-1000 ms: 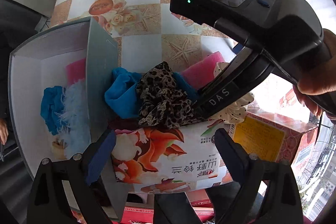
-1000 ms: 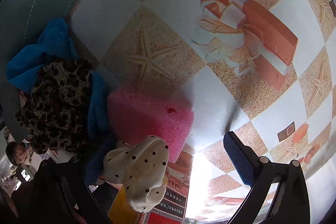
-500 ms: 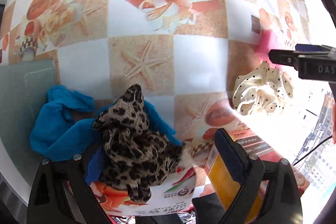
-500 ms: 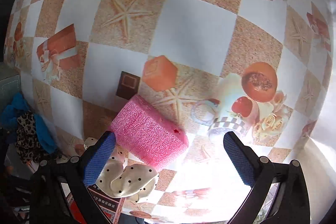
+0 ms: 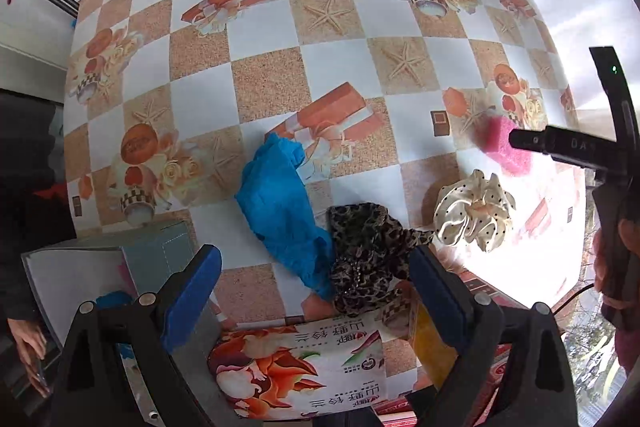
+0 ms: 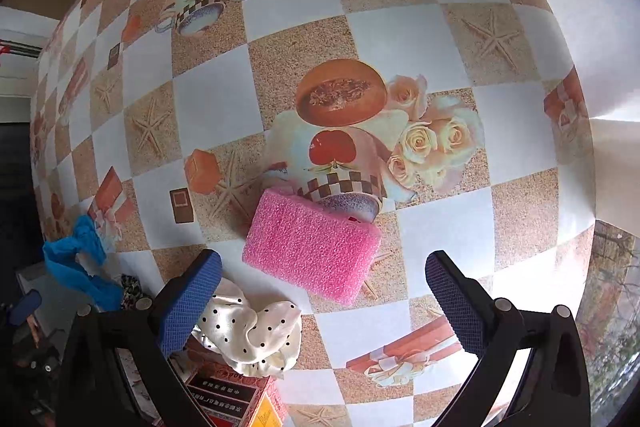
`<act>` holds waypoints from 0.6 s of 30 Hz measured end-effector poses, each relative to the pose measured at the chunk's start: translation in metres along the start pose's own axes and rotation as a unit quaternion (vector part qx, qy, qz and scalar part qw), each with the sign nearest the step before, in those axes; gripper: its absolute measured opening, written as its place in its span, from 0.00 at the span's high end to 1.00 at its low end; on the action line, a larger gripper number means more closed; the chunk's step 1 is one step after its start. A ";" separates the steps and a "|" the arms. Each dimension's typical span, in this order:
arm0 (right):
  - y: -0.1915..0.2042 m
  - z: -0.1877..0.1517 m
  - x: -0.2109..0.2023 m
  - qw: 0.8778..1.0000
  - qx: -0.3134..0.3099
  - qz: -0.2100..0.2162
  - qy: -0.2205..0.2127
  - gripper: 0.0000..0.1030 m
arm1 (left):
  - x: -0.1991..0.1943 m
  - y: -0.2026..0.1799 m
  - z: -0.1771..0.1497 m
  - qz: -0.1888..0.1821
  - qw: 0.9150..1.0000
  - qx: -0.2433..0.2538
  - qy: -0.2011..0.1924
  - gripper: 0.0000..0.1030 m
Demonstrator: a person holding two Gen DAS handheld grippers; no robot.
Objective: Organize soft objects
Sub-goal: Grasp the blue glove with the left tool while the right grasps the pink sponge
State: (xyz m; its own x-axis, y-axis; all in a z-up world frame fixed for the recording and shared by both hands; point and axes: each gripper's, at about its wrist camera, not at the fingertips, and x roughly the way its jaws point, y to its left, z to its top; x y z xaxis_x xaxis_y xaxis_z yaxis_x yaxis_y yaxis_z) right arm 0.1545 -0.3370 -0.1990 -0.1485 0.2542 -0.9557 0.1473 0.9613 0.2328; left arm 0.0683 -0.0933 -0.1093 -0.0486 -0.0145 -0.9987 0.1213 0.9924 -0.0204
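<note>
Left wrist view: the left gripper hangs above the tabletop, its jaws apart and holding nothing. Ahead of the blue pads lies a blue cloth, crumpled and stretched across the patterned covering. A leopard-print scrunchie lies just beside it on the right, touching its lower edge. A cream polka-dot scrunchie sits further right, apart from the leopard one. Beyond it, a pink sponge rests on the tabletop, partly hidden by the tip of the right gripper entering from the right edge. A grey-walled box stands at lower left with something blue inside. A printed carton occupies the near edge between the fingers.

Right wrist view: the right gripper has its jaws wide apart and empty. The pink sponge lies flat on the tabletop just ahead, between the lines of the two pads. The cream polka-dot scrunchie lies near the left pad, partly over a red carton. The blue cloth shows at far left.
</note>
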 end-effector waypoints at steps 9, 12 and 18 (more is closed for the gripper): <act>-0.021 0.011 0.034 0.996 0.082 0.006 0.015 0.00 | 0.036 -0.049 -0.001 0.077 0.991 0.105 0.002 0.07; -0.010 0.012 0.037 0.997 0.068 -0.039 0.010 0.00 | 0.035 -0.016 0.009 0.053 0.998 0.012 0.008 0.07; 0.016 0.007 0.046 0.996 0.055 -0.063 0.028 0.00 | 0.057 0.030 0.024 0.034 0.995 -0.087 0.043 0.07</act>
State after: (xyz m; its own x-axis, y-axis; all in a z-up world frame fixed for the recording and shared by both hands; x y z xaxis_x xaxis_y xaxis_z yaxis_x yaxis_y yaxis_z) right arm 0.1574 -0.3103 -0.2405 -0.2257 0.1404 -0.9640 0.2293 0.9694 0.0876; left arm 0.0926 -0.0670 -0.1680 -0.1313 0.0558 -0.9898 -0.0462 0.9970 0.0623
